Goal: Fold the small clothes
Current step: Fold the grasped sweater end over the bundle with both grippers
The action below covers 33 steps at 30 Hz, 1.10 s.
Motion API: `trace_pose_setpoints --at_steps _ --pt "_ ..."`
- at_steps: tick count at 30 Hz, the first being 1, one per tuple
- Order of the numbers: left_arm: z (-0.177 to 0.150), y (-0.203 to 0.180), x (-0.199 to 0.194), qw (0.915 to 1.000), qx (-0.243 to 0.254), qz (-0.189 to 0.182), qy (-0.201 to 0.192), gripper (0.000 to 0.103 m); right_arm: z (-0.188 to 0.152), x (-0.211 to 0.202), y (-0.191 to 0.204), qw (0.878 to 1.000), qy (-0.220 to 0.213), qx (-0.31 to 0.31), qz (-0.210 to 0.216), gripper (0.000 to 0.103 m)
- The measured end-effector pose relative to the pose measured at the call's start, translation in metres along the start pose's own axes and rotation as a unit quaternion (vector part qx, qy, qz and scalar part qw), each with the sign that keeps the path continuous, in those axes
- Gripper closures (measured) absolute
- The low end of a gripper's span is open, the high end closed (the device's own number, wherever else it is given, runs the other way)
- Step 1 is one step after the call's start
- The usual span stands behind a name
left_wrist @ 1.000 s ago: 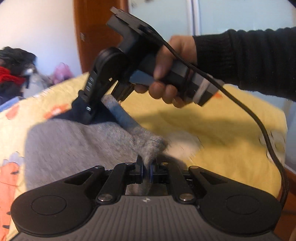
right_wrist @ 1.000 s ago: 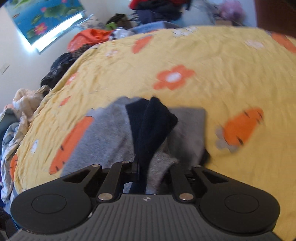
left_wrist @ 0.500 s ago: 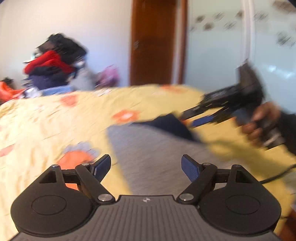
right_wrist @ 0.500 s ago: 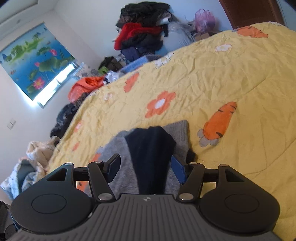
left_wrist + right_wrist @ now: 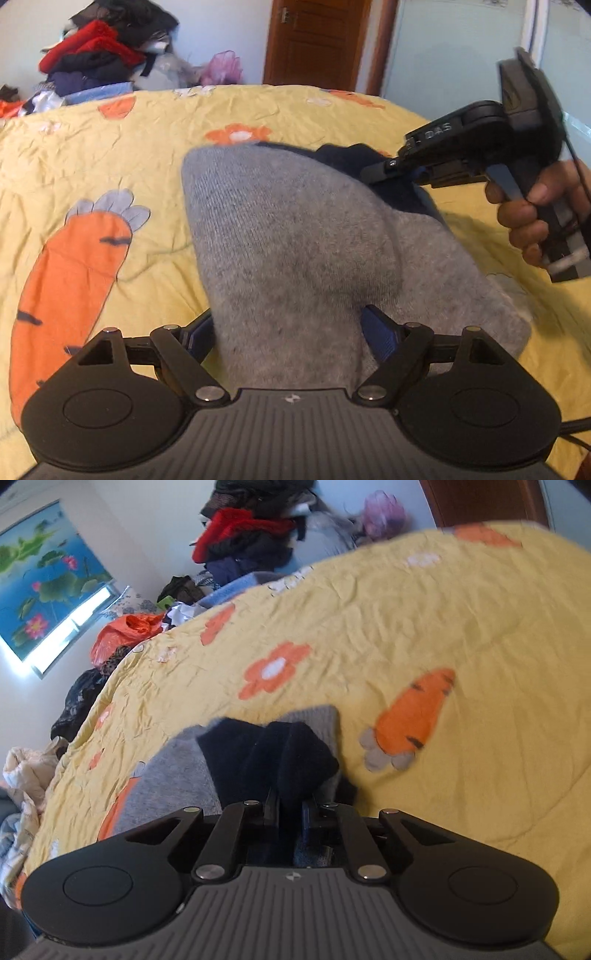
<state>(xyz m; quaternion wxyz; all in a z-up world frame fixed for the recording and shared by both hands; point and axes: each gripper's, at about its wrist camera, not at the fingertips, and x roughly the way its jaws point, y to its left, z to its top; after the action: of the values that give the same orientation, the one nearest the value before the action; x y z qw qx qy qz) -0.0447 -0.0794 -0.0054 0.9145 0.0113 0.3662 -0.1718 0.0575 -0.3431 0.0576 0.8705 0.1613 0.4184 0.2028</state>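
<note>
The grey garment (image 5: 280, 236) lies on the yellow bedsheet (image 5: 110, 155), and its long axis runs from the near end, under the left gripper (image 5: 288, 332), away toward the dark navy band (image 5: 391, 181) at the far right end. The jaws of the left gripper stand wide, one blue pad on each side of a raised ridge of the grey fabric; the cloth is between them, but I cannot tell if the pads touch it. The right gripper (image 5: 290, 812) is at the other end, and its jaws are closing on a bunched fold of the navy band (image 5: 280, 760), which sits between the fingers. So each hand has its own end. I judge that the next fold needs one end carried along this long axis over the other, and the right gripper, with cloth already between its jaws, seems readier to lead.
</note>
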Motion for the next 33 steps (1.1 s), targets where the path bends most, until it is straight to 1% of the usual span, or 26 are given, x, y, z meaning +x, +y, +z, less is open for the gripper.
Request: trace_pose_setpoints --at_steps 1,3,4,5,7,9,10,11,14,15,16,17,18,19,20,22,24,26,27,29,30,31,33 --pt "0.001 0.0 -0.004 1.0 -0.002 -0.001 -0.002 0.02 -0.002 -0.001 -0.002 1.0 -0.006 0.01 0.011 0.079" --pt "0.002 0.004 -0.021 0.9998 -0.007 -0.008 -0.017 0.021 -0.005 -0.011 0.002 1.0 -0.013 0.023 0.012 0.059" --pt "0.003 0.009 -0.028 0.9995 -0.01 -0.013 -0.026 0.02 -0.007 -0.019 0.004 0.999 -0.015 0.023 0.015 0.045" --pt "0.004 0.015 -0.035 0.9992 -0.016 -0.019 -0.032 0.02 -0.011 -0.029 0.007 0.999 -0.026 0.023 0.022 0.042" --pt "0.007 0.03 -0.043 0.9979 -0.044 -0.032 -0.034 0.02 -0.019 -0.05 0.009 0.998 -0.037 0.03 0.04 0.041" --pt "0.009 0.045 -0.043 0.9946 -0.084 -0.053 -0.028 0.02 -0.031 -0.063 0.008 0.997 -0.027 0.045 0.056 0.041" --pt "0.012 0.052 -0.041 0.9919 -0.108 -0.063 -0.023 0.02 -0.037 -0.065 0.009 0.997 -0.019 0.044 0.057 0.041" --pt "0.014 0.059 -0.036 0.9882 -0.133 -0.075 -0.017 0.02 -0.042 -0.066 0.01 0.998 -0.012 0.041 0.048 0.041" --pt "0.017 0.073 -0.017 0.9712 -0.206 -0.12 0.013 0.02 -0.055 -0.056 0.008 0.999 0.013 0.043 0.022 0.041" --pt "0.018 0.074 -0.011 0.9679 -0.219 -0.122 0.023 0.021 -0.06 -0.051 0.006 0.998 0.022 0.05 0.019 0.041" --pt "0.017 0.073 -0.006 0.9671 -0.223 -0.119 0.031 0.021 -0.064 -0.048 0.005 0.998 0.031 0.054 0.019 0.041" --pt "0.018 0.071 -0.004 0.969 -0.217 -0.115 0.027 0.022 -0.068 -0.045 0.007 0.998 0.037 0.051 0.02 0.042" --pt "0.018 0.067 -0.003 0.9722 -0.207 -0.106 0.027 0.029 -0.072 -0.043 0.009 0.998 0.037 0.045 0.022 0.048" --pt "0.019 0.063 -0.003 0.9755 -0.194 -0.1 0.029 0.036 -0.076 -0.043 0.011 0.999 0.033 0.034 0.022 0.071" --pt "0.021 0.06 -0.001 0.9785 -0.181 -0.094 0.032 0.037 -0.079 -0.041 0.011 0.999 0.039 0.027 0.023 0.077" --pt "0.022 0.055 -0.001 0.983 -0.161 -0.081 0.037 0.041 -0.082 -0.042 0.009 0.999 0.031 0.023 0.027 0.077" --pt "0.025 0.054 -0.003 0.9844 -0.152 -0.077 0.042 0.041 -0.081 -0.044 0.005 0.998 0.032 0.035 0.034 0.076" --pt "0.029 0.057 -0.01 0.9846 -0.153 -0.077 0.035 0.041 -0.077 -0.048 0.006 0.998 0.032 0.044 0.039 0.059" --pt "0.032 0.062 -0.014 0.984 -0.157 -0.08 0.027 0.041 -0.074 -0.052 0.007 0.998 0.027 0.048 0.04 0.054" --pt "0.04 0.073 -0.014 0.981 -0.175 -0.083 0.016 0.031 -0.066 -0.058 0.006 0.997 0.002 0.058 0.055 0.024" --pt "0.045 0.079 -0.011 0.979 -0.187 -0.079 0.016 0.027 -0.061 -0.06 0.004 0.995 -0.016 0.068 0.064 0.019" --pt "0.051 0.085 -0.005 0.9764 -0.199 -0.082 0.019 0.027 -0.055 -0.058 0.002 0.994 -0.029 0.079 0.067 0.017" --pt "0.06 0.094 0.013 0.9696 -0.221 -0.098 0.04 0.027 -0.042 -0.046 -0.003 0.993 -0.03 0.1 0.063 0.017"
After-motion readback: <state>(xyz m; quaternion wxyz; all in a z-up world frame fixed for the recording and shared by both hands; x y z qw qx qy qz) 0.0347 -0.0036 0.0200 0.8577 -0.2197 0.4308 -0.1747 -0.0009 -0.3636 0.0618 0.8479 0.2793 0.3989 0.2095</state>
